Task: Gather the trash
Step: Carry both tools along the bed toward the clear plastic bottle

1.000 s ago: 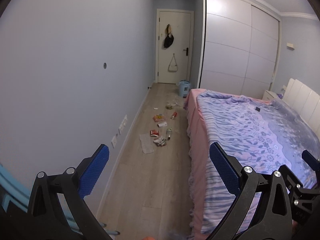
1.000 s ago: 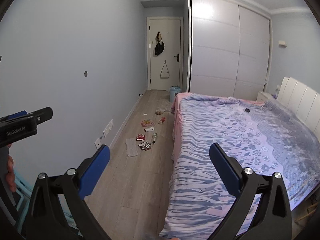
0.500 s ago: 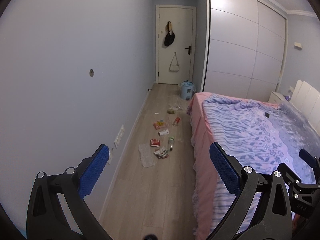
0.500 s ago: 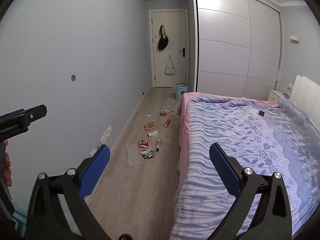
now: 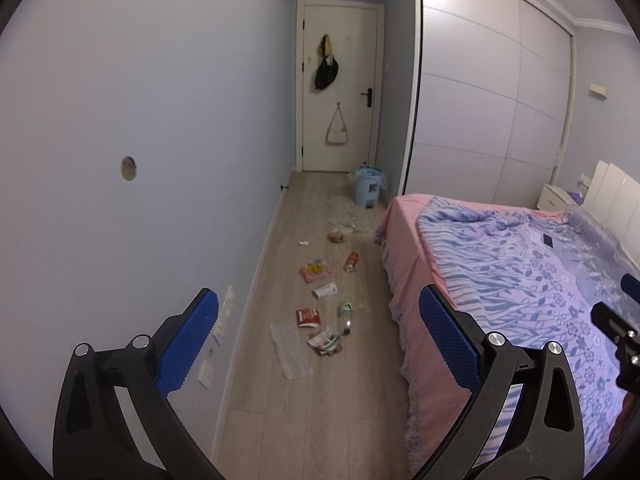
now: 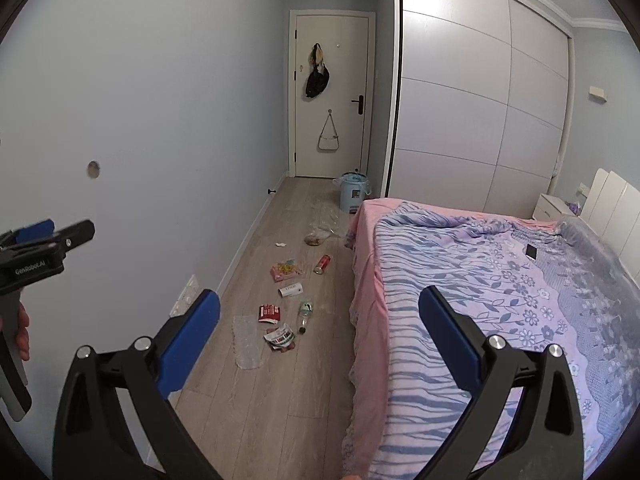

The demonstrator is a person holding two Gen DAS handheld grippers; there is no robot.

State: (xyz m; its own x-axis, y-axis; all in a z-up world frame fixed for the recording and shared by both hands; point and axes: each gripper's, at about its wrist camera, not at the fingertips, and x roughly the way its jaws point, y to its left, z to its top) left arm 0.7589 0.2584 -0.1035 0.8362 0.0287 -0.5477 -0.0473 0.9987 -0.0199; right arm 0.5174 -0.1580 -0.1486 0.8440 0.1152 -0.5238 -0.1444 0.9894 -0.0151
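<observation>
The trash lies scattered on the wooden floor (image 5: 320,420) in the aisle between the wall and the bed (image 5: 520,280), and every place here is taken from that bed. Nearest the bed's foot corner, toward the door, a red can (image 5: 351,261) lies on its side; a pink packet (image 5: 317,272) and a white paper cup (image 5: 325,291) lie a little further from the bed side. Closer to the cameras come a small clear bottle with a green label (image 5: 345,313), a red wrapper (image 5: 307,317), a crumpled wrapper (image 5: 325,340) and a clear plastic sheet (image 5: 290,347), all well apart from the bed's pink skirt. A brownish lump (image 5: 338,236) and thin clear film sit beyond the can. The blue trash bin (image 5: 368,189) stands past the bed's foot corner, by the door, likely where everything should go.

The left hand-held gripper (image 5: 316,344) is spread wide and carries nothing; the right hand-held gripper (image 6: 320,344) is likewise wide and empty, raised over the near part of the bed. Both point down the aisle, seemingly because the person is lining up on the litter, and none of it has been touched yet. I judge the nearest pieces, the plastic sheet and crumpled wrapper, to be the natural first picks
</observation>
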